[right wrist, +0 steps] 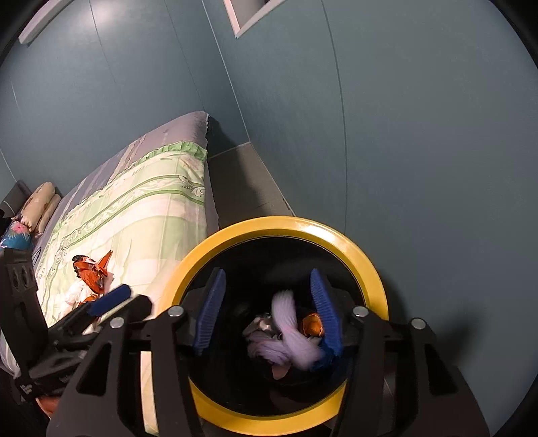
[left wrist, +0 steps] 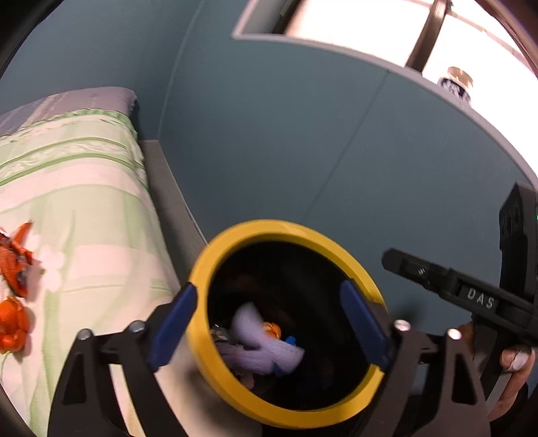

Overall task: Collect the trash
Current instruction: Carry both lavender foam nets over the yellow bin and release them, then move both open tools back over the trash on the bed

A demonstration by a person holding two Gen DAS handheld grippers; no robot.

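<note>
A black bin with a yellow rim (left wrist: 262,230) (right wrist: 339,235) stands on the floor beside the bed. Inside lie a lilac wrapper (left wrist: 265,349) (right wrist: 289,339), blurred, and an orange scrap (left wrist: 273,330) (right wrist: 312,325). My left gripper (left wrist: 269,319) is open and empty over the bin mouth. My right gripper (right wrist: 269,309) is open and empty above the bin; its body also shows in the left wrist view (left wrist: 470,295). Orange wrappers (left wrist: 15,262) (right wrist: 90,272) lie on the bed, with another orange piece (left wrist: 13,326) beside them.
The bed has a green and white cover (left wrist: 84,201) (right wrist: 141,215) left of the bin. Pillows (right wrist: 40,201) lie at its far end. A teal wall (left wrist: 285,134) (right wrist: 403,134) runs behind the bin. A window (left wrist: 386,30) with a jar (left wrist: 457,85) on its sill is up right.
</note>
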